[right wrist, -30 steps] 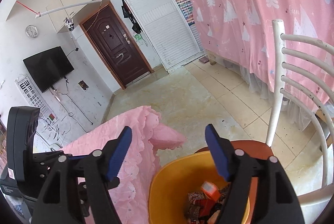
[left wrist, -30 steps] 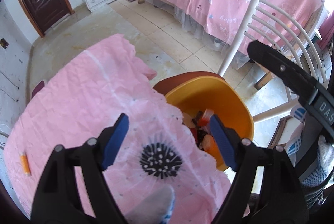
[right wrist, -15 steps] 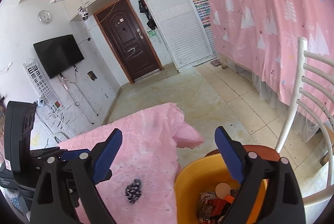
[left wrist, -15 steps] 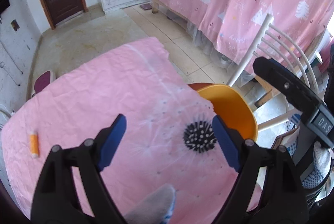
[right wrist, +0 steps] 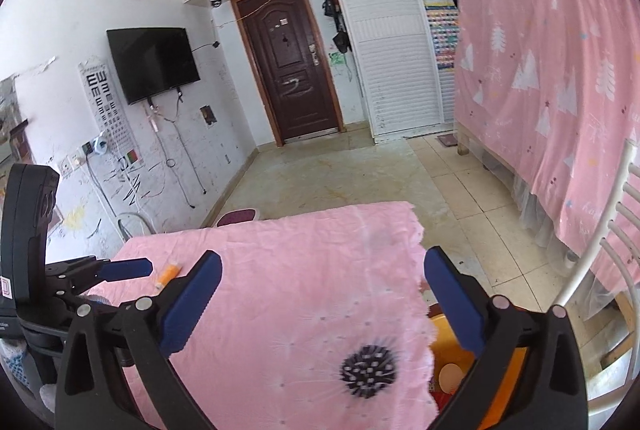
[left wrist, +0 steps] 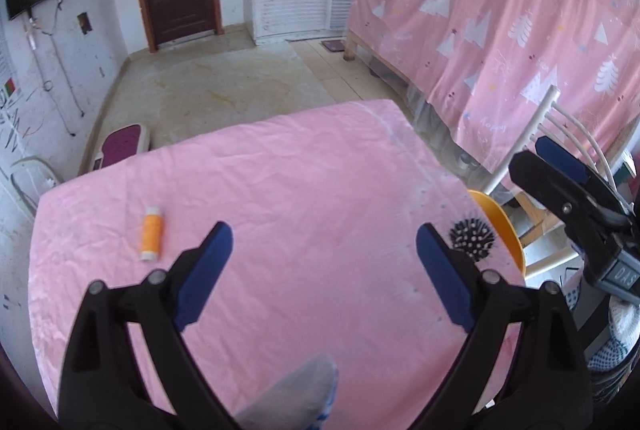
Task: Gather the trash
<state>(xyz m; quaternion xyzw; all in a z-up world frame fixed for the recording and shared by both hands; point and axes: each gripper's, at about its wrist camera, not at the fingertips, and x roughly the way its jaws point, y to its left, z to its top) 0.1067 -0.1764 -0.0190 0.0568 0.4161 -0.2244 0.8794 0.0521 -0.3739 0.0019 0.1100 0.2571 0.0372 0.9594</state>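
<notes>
A bench draped in a pink cloth [left wrist: 304,181] fills the foreground of a tiled room with a brown door and a pink tree-print curtain at the far side. Nearest the cameras, the left tool [left wrist: 324,262] hangs above the cloth with its blue pads spread wide and nothing between them; the right tool [right wrist: 322,304] is likewise spread apart and empty, over the bench's right edge. Just below that edge stands the orange bin [right wrist: 448,370], partly hidden by the cloth's overhang, with some wrappers and a pale round piece showing inside. Farther out on the cloth, well to the left, lies an orange tube-like item with white ends [left wrist: 151,233], apparently the only piece of trash left on the bench; what exactly it is cannot be told. Judging from this, the step in hand is a reach for the next piece. The next move calls for the left tool to travel forward and leftward, line its pads across the item's narrow width, lower to the cloth and close without pinching the fabric.
</notes>
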